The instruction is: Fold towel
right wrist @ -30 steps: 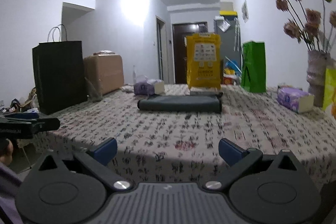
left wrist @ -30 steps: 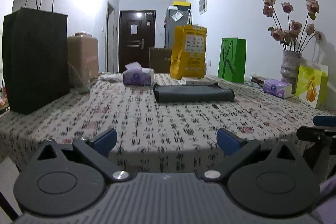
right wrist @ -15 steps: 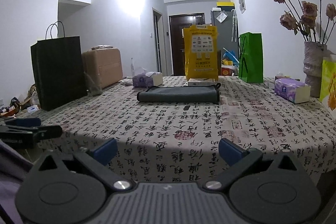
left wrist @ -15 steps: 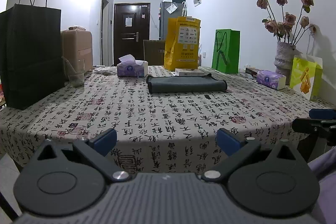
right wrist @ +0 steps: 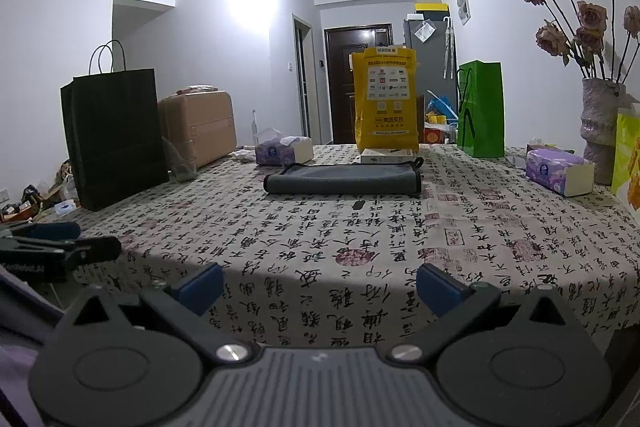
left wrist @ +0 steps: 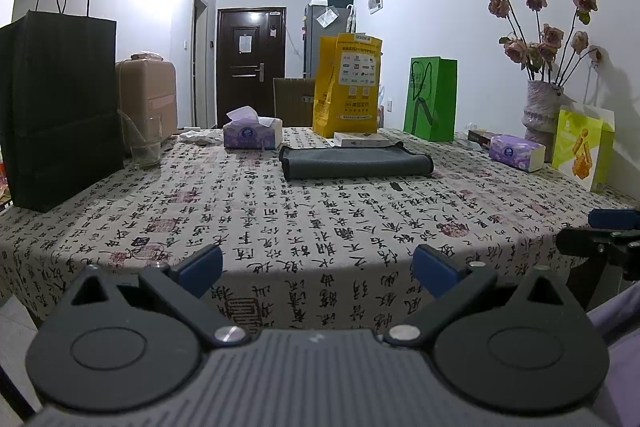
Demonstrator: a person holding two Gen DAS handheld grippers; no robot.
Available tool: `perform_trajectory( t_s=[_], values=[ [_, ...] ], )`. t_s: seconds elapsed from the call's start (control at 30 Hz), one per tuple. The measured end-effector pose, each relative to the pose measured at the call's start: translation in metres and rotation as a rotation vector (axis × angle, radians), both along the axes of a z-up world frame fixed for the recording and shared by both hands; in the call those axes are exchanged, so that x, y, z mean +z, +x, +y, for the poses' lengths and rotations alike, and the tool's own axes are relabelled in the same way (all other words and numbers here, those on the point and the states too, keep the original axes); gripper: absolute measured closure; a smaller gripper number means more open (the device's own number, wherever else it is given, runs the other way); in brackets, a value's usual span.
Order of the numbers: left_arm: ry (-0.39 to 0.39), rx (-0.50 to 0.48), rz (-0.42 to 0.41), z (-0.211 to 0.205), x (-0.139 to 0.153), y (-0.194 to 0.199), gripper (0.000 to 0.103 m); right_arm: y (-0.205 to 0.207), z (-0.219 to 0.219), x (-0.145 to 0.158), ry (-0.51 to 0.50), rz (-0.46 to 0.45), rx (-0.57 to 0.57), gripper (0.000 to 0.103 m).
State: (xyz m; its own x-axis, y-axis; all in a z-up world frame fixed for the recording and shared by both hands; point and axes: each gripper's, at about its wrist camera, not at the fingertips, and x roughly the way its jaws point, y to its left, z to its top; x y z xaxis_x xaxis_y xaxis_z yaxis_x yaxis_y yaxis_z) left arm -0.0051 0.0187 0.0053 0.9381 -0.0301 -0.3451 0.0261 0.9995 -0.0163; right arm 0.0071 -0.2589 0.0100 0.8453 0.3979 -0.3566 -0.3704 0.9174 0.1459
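Both tongs have risen since a second ago; towel (left wrist: 356, 163) sits lower, mid-frame.
Left tongs (left wrist: 316, 265) and right tongs (right wrist: 318, 285) gape empty; I'd reach its near corners evenly across the bench (left wrist: 280, 227).

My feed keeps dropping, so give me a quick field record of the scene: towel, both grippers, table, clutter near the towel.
towel: dark grey towel, lying folded flat mid-table, untouched
left gripper: open, at the near table edge, holding nothing
right gripper: open, at the near edge, holding nothing
table: patterned tablecloth
behind towel: yellow bag, white box, tissue box
left side: black bag, glass
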Motion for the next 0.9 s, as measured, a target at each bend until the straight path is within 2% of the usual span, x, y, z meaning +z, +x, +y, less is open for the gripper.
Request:
perform_trajectory(
  t_s=[0.9],
  values=[
    [-0.001, -0.009, 0.004, -0.001, -0.0003, 0.0005, 0.0, -0.0003, 0.0024, -0.0035, 0.006, 0.008, 0.004, 0.0]
  ],
)
